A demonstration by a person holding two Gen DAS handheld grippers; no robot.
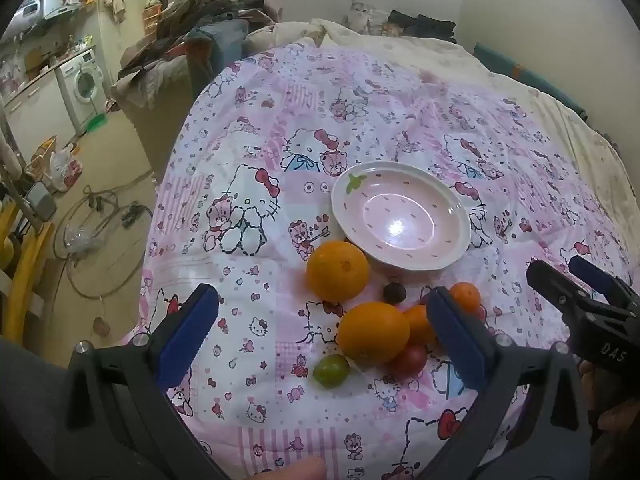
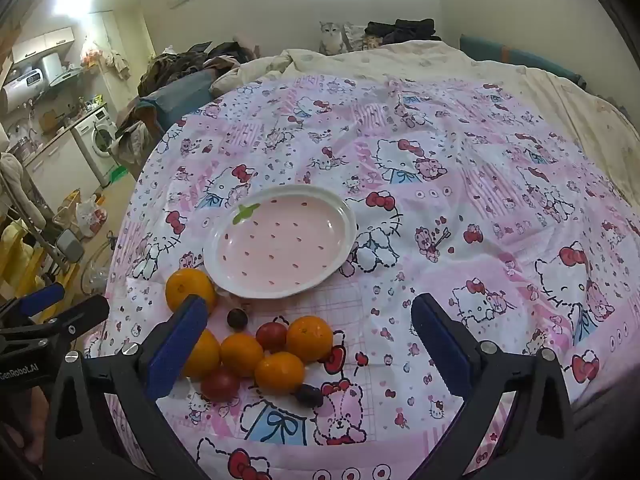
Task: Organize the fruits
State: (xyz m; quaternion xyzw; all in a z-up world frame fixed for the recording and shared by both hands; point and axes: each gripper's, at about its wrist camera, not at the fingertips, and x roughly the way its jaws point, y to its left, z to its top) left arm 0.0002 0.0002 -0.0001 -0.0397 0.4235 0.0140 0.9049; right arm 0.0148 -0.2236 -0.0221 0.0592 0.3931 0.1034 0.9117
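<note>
1. The setting is a bed covered by a pink-and-white cartoon-cat print quilt, seen from two wrist cameras angled downward.
2. A shallow pink ceramic plate with a white rim and strawberry-seed pattern rests on the quilt; nothing lies in it.
3. The fruits sit in a loose cluster on the quilt, on the near side of the plate.
4. In the left wrist view, a large round orange lies just beside the plate's near rim, and a second large orange sits nearer the camera.
5. A small dark plum rests between those two oranges, slightly to the right.
6. A small green fruit and a small red fruit flank the second orange on its near side.
7. In the right wrist view, three smaller orange tangerines are grouped together, with another dark purple fruit at the near edge of the cluster.
8. The left gripper hangs above the cluster with its blue-padded jaws spread wide, grasping nothing.
9. The right gripper also stands released, jaws wide apart over the quilt, with most of the fruits showing between them but none touched.
10. A grey-and-white cat sits at the far end of the bed by the wall.
11. A white washing machine stands in the room to the left.
</note>
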